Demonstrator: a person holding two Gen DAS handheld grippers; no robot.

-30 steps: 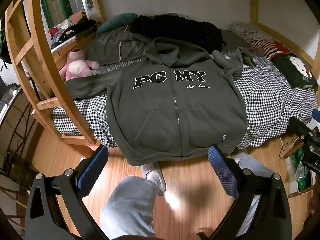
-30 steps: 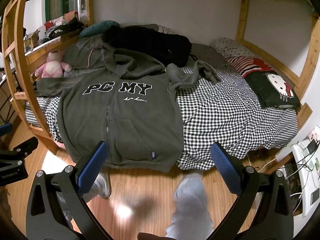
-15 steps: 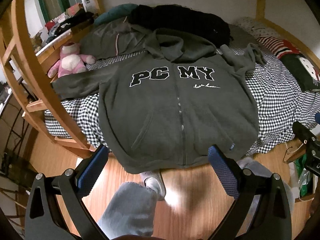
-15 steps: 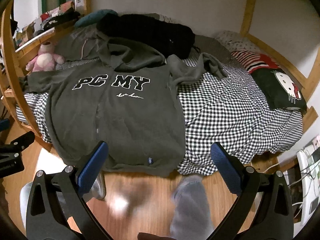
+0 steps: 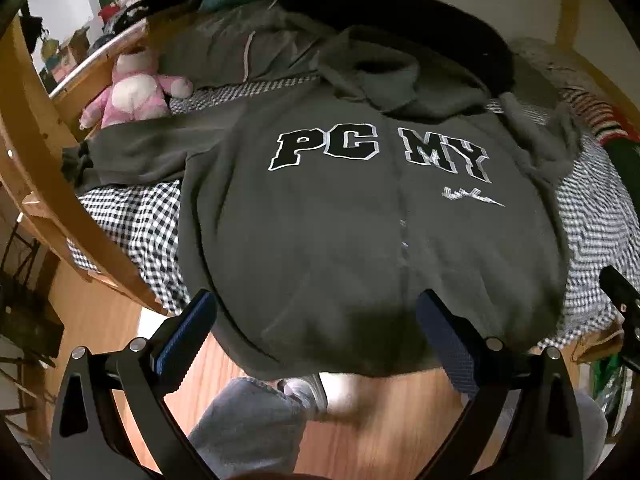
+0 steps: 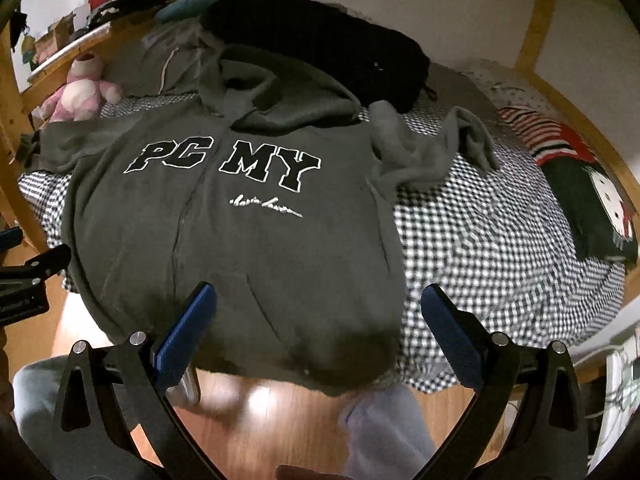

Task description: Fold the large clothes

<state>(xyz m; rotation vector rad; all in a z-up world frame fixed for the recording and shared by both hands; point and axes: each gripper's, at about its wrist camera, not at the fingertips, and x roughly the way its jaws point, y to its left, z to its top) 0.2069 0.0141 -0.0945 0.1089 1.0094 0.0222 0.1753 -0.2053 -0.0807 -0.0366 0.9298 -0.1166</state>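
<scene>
Grey zip hoodie (image 5: 360, 232) flat, front up on checked bed sheet (image 6: 500, 248).
Hood points to the far wall, hem hangs over the near bed edge. I see left gripper (image 5: 316, 336) and right gripper (image 6: 318, 328) both spread wide, empty, above the hem; wooden bunk frame (image 5: 36, 168), wood floor (image 5: 380, 420).

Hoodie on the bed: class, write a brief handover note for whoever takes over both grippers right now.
Left gripper: open, empty, near the hem.
Right gripper: open, empty, near the hem's right part.
Hoodie: flat, face up on the checked bed, hem hanging over the edge, one sleeve stretched toward the pink plush, the other sleeve bunched.
Done: spread out. Left: every fold.
</scene>
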